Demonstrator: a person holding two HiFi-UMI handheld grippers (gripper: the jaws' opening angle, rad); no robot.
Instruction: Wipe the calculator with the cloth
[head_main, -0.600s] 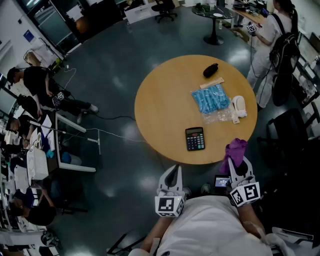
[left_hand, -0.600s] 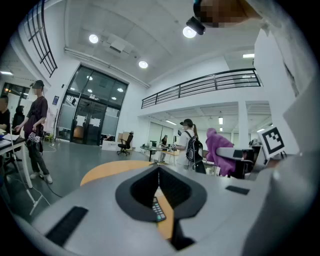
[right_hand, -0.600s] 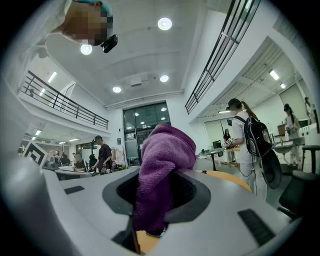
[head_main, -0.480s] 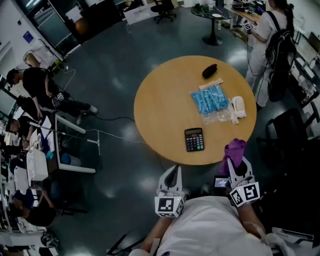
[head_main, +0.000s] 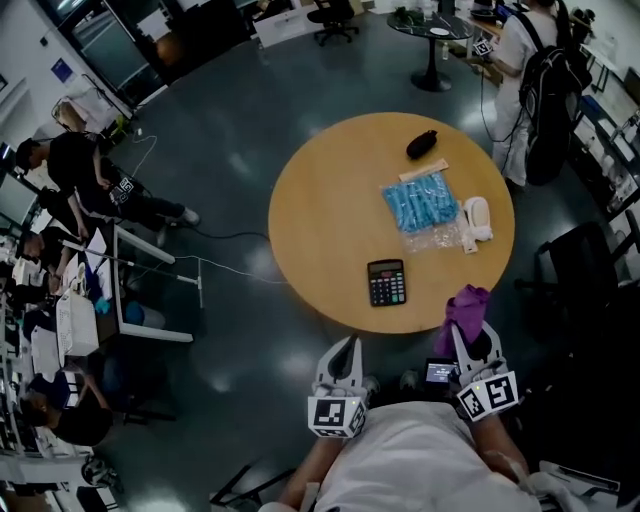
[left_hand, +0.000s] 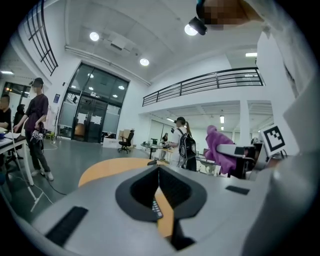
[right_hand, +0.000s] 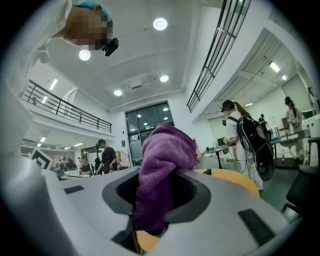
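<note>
Lying flat on the round wooden table (head_main: 320, 200), the calculator (head_main: 387, 282) sits close to the near edge, keys up, apart from the other items on the top. Purple cloth (head_main: 466, 306) hangs to its right, about at the table's near-right rim, pinched in the right gripper (head_main: 470, 332). That gripper's jaws are clamped on it, and a bunch of fabric stands up above them. Left gripper (head_main: 346, 348) is off the table on the near side, a little left of the calculator, jaws pressed together with nothing in them.

Further back, on the right half of the table:
- a clear bag of blue items (head_main: 421, 200)
- a white object (head_main: 478, 216) just right of the bag
- a pale wooden strip (head_main: 424, 170) just beyond the bag
- a small black object (head_main: 421, 143) near the far edge

Room: dark grey glossy floor (head_main: 220, 120) with lights reflected in it. A person with a black backpack (head_main: 528, 70) stands at far right. A small dark round table (head_main: 430, 28) and an office chair (head_main: 330, 14) stand at the far end. Left side has a white desk (head_main: 150, 290), a cable (head_main: 225, 238) trailing over the floor, and several seated people (head_main: 80, 170). The gripper views add a high white ceiling (left_hand: 125, 35), a railed mezzanine (left_hand: 200, 82) and glass doors (left_hand: 95, 112).
</note>
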